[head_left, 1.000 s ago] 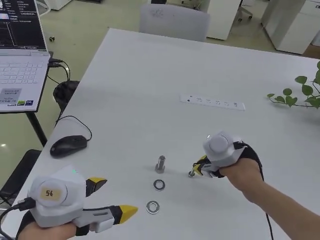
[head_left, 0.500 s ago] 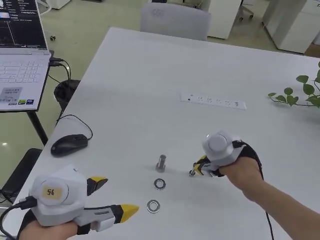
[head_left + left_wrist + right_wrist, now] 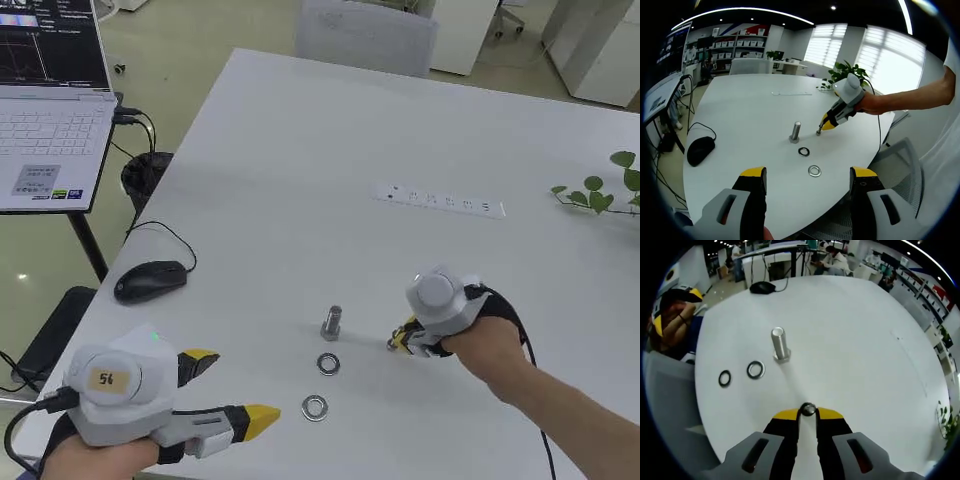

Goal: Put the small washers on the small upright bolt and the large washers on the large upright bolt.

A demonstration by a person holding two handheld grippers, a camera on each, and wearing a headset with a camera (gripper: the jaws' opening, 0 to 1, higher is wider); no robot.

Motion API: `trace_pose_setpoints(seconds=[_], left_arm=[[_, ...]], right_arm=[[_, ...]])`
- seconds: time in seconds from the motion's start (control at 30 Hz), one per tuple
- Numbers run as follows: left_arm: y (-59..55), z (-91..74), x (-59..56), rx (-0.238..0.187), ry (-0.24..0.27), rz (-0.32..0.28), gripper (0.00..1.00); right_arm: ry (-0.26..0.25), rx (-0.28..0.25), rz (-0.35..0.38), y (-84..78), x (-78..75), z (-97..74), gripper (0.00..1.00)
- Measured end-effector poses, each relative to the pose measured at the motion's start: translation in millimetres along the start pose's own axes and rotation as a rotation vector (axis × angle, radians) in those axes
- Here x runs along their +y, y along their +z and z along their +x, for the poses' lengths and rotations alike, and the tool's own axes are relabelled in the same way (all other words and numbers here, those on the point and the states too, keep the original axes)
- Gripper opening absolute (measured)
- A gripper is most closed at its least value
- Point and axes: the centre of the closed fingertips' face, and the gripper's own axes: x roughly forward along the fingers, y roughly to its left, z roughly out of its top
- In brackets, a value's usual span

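One small bolt [image 3: 807, 408] between right tool [image 3: 807, 413] tips

From the headset we look steeply down across the white table [image 3: 300, 150]; our left gripper view sits low at its near edge, facing across; our right gripper view hovers close above it; all three share the large upright bolt [image 3: 332, 322], lower middle in the head view.

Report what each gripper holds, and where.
Left gripper: open, nothing. Right gripper: tips pinch a small round metal piece by its sides; washer or bolt, unclear.
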Motion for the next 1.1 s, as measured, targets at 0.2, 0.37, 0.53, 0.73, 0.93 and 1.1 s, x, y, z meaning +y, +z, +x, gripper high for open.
trace_pose_setpoints(seconds=[0.2, 0.37, 0.53, 0.73, 0.93, 1.1], left_arm=[[0.1, -0.7, 2.6, 0.001, 0.004, 0.0, 0.67], [0.7, -0.3, 1.6, 0.004, 0.002, 0.002, 0.67], [1.7, 1.0, 0.9, 0.005, -0.002, 0.007, 0.67], [5.0, 1.1, -1.0, 0.004, -0.006, 0.017, 0.67], [6.2, 0.8, -3.5, 0.004, -0.007, 0.022, 0.67], [6.8, 1.2, -6.3, 0.005, -0.011, 0.029, 0.67]], right_arm=[[0.007, 0.009, -0.007, -2.2, 0.8, 4.1, 0.14], [0.014, 0.009, -0.007, -4.3, 0.9, 8.5, 0.14], [0.02, 0.008, -0.012, -5.7, 1.9, 10.1, 0.14], [0.038, 0.015, -0.015, -8.5, 2.8, 13.4, 0.15], [0.041, -0.001, -0.017, -8.0, 3.8, 8.7, 0.16], [0.03, -0.028, -0.008, -4.7, 0.0, -2.1, 0.16]])
